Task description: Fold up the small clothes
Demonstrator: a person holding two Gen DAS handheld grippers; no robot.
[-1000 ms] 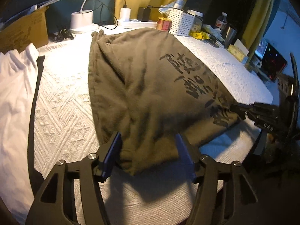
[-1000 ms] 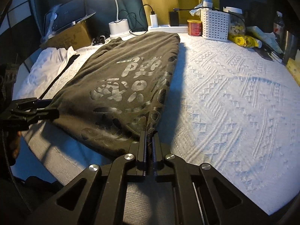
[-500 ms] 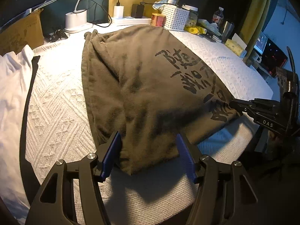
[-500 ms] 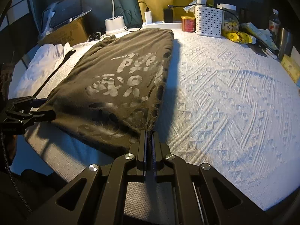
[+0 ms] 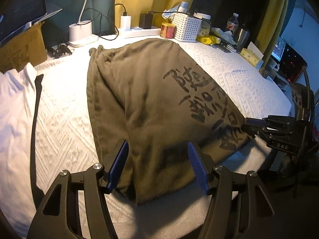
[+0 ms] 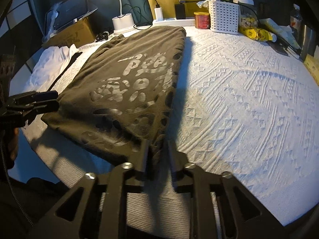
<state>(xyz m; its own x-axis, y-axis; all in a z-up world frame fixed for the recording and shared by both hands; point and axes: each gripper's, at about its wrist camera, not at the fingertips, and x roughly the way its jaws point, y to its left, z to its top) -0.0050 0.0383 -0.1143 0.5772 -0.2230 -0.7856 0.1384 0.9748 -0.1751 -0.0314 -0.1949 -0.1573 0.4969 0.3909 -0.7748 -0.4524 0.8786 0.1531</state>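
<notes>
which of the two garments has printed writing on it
The olive shirt in the middle of the bed, with dark characters across it. The white garment to its left is plain with a black strip along its edge.

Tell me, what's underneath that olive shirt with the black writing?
The olive shirt lies on a white textured cover, visible all around it. Whether anything else sits beneath cannot be seen; the shirt hides it.

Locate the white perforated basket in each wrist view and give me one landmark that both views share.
Left wrist view: the white perforated basket stands at the top, right of centre, on the far edge of the bedspread, right of the red tin.
Right wrist view: the basket is at the top, right of centre, again right of the tin.
Shared landmark: the white lamp base, left of the basket.
</notes>
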